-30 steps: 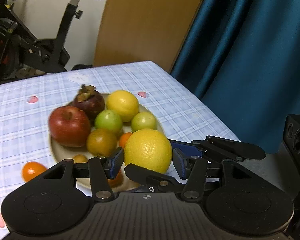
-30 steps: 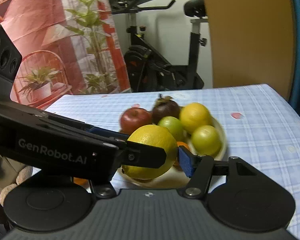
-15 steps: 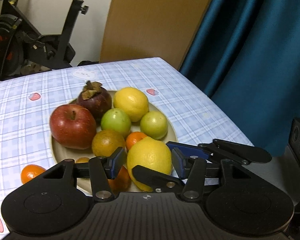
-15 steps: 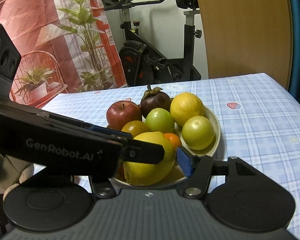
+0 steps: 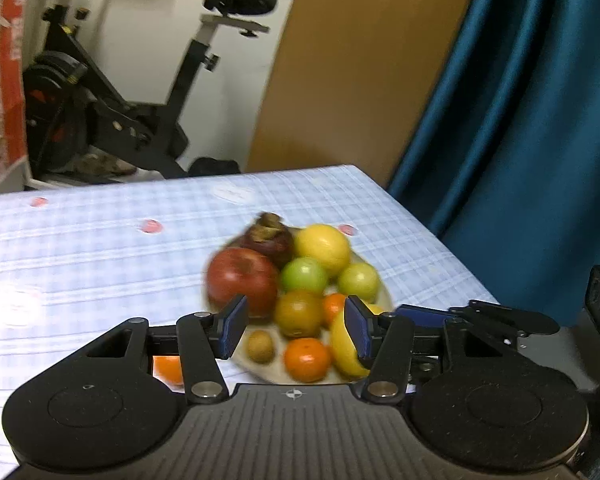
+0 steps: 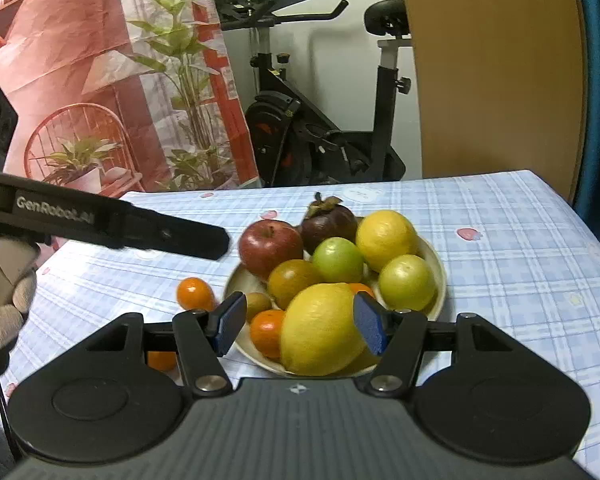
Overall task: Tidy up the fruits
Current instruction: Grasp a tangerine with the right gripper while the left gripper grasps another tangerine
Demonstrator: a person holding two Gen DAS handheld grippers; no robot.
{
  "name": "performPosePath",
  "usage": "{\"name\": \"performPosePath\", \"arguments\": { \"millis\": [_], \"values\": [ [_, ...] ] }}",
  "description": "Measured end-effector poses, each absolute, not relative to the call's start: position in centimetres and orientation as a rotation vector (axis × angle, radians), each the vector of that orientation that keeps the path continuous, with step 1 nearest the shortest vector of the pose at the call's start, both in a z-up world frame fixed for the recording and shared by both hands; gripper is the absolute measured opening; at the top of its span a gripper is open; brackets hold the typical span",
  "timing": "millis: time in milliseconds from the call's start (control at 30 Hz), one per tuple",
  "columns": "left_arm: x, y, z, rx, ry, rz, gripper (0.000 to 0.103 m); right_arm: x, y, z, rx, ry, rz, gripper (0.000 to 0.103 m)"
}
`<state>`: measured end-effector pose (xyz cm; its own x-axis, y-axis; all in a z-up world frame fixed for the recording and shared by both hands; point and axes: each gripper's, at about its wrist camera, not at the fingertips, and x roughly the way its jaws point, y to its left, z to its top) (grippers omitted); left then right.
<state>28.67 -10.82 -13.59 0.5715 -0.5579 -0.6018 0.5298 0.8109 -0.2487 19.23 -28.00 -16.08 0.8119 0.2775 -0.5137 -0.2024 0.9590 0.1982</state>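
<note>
A cream plate (image 6: 440, 268) holds a red apple (image 6: 270, 246), a mangosteen (image 6: 328, 220), a yellow citrus (image 6: 386, 238), two green fruits, a tangerine (image 6: 266, 332) and a large yellow fruit (image 6: 320, 328) at its near edge. My right gripper (image 6: 300, 326) is open around that large fruit: the right pad is at its skin, the left pad stands clear. My left gripper (image 5: 295, 330) is open and holds nothing; the view is blurred. Its right pad hides part of the large yellow fruit (image 5: 342, 350). From the right wrist, its black finger (image 6: 172, 234) reaches in from the left.
A loose tangerine (image 6: 194, 294) lies on the checked tablecloth (image 6: 520, 240) left of the plate, another (image 6: 162, 360) sits behind my right gripper's left finger. A gloved hand (image 6: 4, 312) is at the far left. The table edge and a blue curtain (image 5: 520, 140) are to the right.
The large yellow fruit has come down onto the plate's near edge. My left gripper has drawn back up and to the left, off the fruit. The right gripper has hardly moved.
</note>
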Motion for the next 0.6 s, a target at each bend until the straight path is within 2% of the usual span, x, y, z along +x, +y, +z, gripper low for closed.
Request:
{"name": "performPosePath", "arguments": {
  "millis": [433,600],
  "values": [
    [27.6,-4.1,-14.7,-0.040,0.737,-0.524,0.055,19.6,-22.0,-17.1,0.078,0.604,0.372,0.064],
    [27.4,-2.2,-15.4,-0.065,0.743,-0.493,0.055,20.3,-19.5,-18.5,0.065,0.654,0.425,0.058]
  ]
}}
